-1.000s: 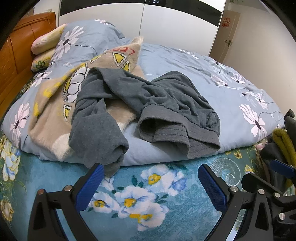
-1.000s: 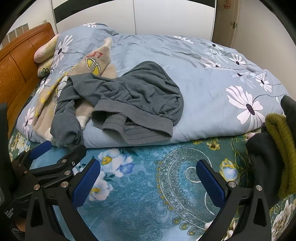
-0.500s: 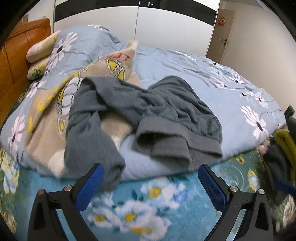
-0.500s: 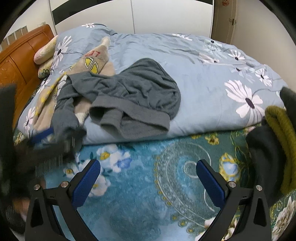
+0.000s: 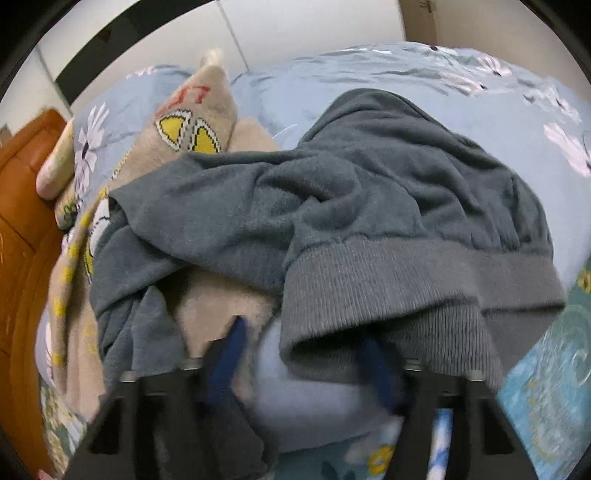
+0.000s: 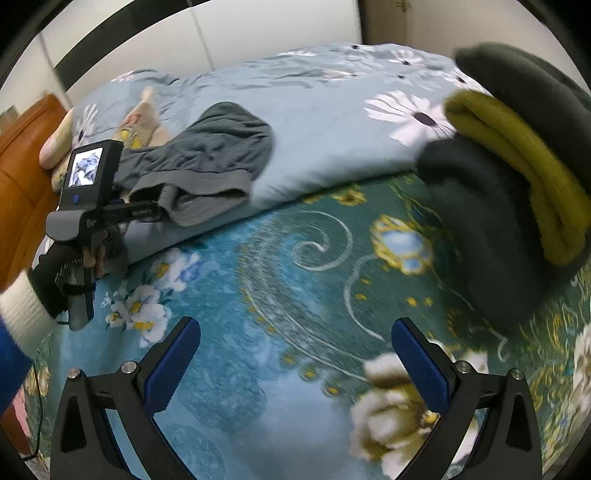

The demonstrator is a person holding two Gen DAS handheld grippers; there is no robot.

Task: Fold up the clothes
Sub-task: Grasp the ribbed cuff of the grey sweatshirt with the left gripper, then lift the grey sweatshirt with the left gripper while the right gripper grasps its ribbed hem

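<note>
A crumpled grey sweater [image 5: 369, 206] lies on the light blue duvet, its ribbed hem [image 5: 388, 295] hanging toward me. My left gripper [image 5: 303, 354] is right at that hem. Its blue fingers [image 5: 231, 350] are blurred and closing, with the hem's corner between them; the pads do not visibly press it. In the right wrist view the left gripper [image 6: 147, 214] is at the far left, its nose at the grey sweater [image 6: 207, 166]. My right gripper [image 6: 295, 354] hangs open over the teal floral sheet [image 6: 295, 277] with nothing between its fingers.
A beige knitted garment [image 5: 192, 122] with yellow patterns lies under and left of the sweater. Folded dark green and mustard clothes [image 6: 517, 177] are stacked at the right. A wooden headboard [image 5: 22, 192] bounds the left side, and white wardrobe doors [image 6: 258, 33] stand behind the bed.
My left gripper has moved forward and down onto the sweater's hem, and its jaws have narrowed. My right gripper has swung right toward the folded stack and stays open.
</note>
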